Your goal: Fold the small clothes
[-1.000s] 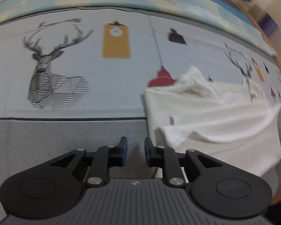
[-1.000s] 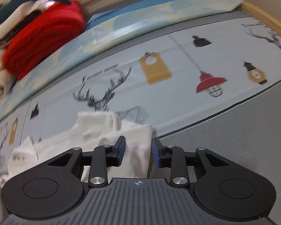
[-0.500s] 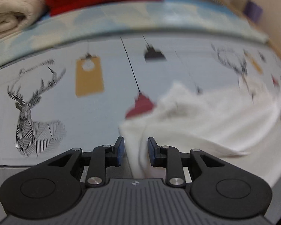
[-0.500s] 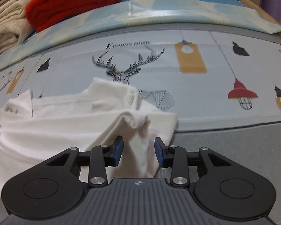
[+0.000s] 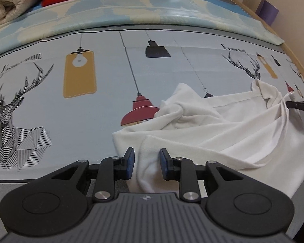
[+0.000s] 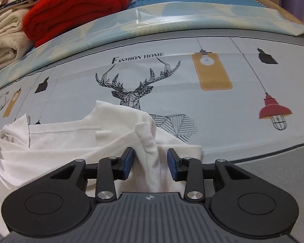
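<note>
A small white garment (image 5: 233,125) lies crumpled on a bedsheet (image 5: 91,111) printed with deer and lamps. In the left wrist view my left gripper (image 5: 147,162) hangs over the garment's near left corner. Its jaws are open, and a raised fold of white cloth lies between the blue pads (image 5: 130,163). In the right wrist view the same garment (image 6: 71,141) spreads to the left. My right gripper (image 6: 150,162) is open over its near right corner. A ridge of cloth runs between those pads (image 6: 173,167), with a gap on the right side.
A folded red blanket (image 6: 75,10) and cream blankets (image 6: 4,36) are stacked at the back, behind a pale blue patterned cover (image 6: 192,16). The wooden bed edge (image 5: 293,56) runs along the right. A grey band of sheet (image 6: 273,168) lies nearest me.
Both grippers have come closer to the garment and lower. Each corner fold, earlier ahead of or beside the fingers, now lies between the pads. The jaws stand slightly wider.
</note>
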Available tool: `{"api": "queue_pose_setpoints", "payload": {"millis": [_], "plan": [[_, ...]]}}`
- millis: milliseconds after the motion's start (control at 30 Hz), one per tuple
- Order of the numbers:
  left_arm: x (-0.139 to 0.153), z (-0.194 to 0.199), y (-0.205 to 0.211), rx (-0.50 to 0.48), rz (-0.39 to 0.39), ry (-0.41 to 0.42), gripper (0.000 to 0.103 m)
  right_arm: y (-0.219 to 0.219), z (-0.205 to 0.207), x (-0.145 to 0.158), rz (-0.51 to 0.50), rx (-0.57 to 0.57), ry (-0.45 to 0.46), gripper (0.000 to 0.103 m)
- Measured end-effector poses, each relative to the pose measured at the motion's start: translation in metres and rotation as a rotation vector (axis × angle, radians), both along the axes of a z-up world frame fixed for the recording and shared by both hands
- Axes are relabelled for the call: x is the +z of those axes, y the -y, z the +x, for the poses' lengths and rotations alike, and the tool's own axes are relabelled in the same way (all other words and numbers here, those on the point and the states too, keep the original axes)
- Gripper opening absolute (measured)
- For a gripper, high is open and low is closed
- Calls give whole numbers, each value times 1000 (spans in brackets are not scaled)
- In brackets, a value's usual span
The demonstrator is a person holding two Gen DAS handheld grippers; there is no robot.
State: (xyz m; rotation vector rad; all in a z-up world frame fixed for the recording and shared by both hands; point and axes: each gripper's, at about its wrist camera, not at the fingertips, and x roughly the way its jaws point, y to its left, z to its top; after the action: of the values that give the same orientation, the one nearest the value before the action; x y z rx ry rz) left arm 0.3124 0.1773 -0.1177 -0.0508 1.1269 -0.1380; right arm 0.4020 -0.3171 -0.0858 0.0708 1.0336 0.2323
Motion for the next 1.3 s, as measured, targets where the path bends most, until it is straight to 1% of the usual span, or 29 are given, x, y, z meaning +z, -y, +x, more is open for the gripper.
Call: {"api": "queue_pose_setpoints", "payload": {"millis": [33, 67, 100, 133, 167, 200, 233, 267, 333, 367, 400, 467, 533, 600, 700, 767, 800, 833, 867, 900, 933, 1000, 1100, 1167, 1233, 1300], "plan": [[0, 0, 1, -7, 2, -5, 27, -2, 1, 0, 0, 7, 5, 38], [0, 1, 1, -14, -1, -8, 21, -4, 2, -1, -3, 16, 8, 36], [0, 1, 1, -24, -5, -11, 12, -5, 3, -1, -2, 24, 9, 32], [1, 0, 0, -31, 0, -5, 8, -7, 3, 0, 7, 40, 7, 21], [3, 0, -1, -36, 7, 5, 6, -9, 4, 0, 8, 57, 9, 12], [7, 0, -4, -33, 5, 22, 5, -10, 4, 3, -5, 67, 22, 6], [12, 1, -10, -15, -10, 42, 5, -9, 5, 6, -12, 69, 30, 5], [20, 2, -18, 21, -29, 70, 5, -5, 8, 12, 11, 42, 41, 5], [35, 4, -33, 128, -76, 153, 5, 13, 13, 31, 121, -52, 97, 5], [38, 5, -36, 171, -84, 180, 5, 23, 14, 40, 182, -102, 134, 5], [37, 8, -36, 197, -78, 193, 5, 32, 14, 46, 227, -158, 171, 5], [33, 14, -27, 187, -37, 194, 4, 39, 17, 43, 250, -235, 189, 5], [27, 22, -17, 172, -10, 188, 4, 36, 23, 32, 199, -256, 162, 5], [24, 27, -14, 185, 0, 197, 4, 30, 29, 25, 167, -258, 149, 5], [21, 31, -19, 245, 4, 212, 4, 24, 36, 27, 154, -272, 181, 5], [19, 33, -21, 266, 15, 200, 4, 22, 39, 31, 166, -286, 212, 5], [19, 33, -21, 266, 24, 182, 6, 18, 41, 30, 156, -286, 219, 5], [17, 35, -23, 269, 29, 152, 9, 15, 43, 29, 137, -282, 213, 7], [16, 36, -25, 279, 38, 128, 10, 12, 45, 26, 109, -281, 192, 14], [17, 34, -27, 291, 51, 117, 10, 10, 48, 22, 86, -285, 155, 18], [20, 32, -30, 294, 54, 123, 10, 10, 49, 19, 74, -291, 116, 26], [28, 26, -35, 290, 25, 134, 10, 15, 45, 18, 94, -297, 94, 26], [38, 13, -39, 249, -75, 111, 10, 24, 34, 26, 90, -295, 81, 26], [39, 3, -36, 206, -122, 65, 10, 28, 21, 33, 96, -276, 68, 26], [34, -10, -32, 144, -177, -11, 10, 32, 5, 41, 115, -266, 48, 26], [32, -25, -26, 82, -203, -62, 10, 32, -11, 50, 127, -257, 36, 26]]}}
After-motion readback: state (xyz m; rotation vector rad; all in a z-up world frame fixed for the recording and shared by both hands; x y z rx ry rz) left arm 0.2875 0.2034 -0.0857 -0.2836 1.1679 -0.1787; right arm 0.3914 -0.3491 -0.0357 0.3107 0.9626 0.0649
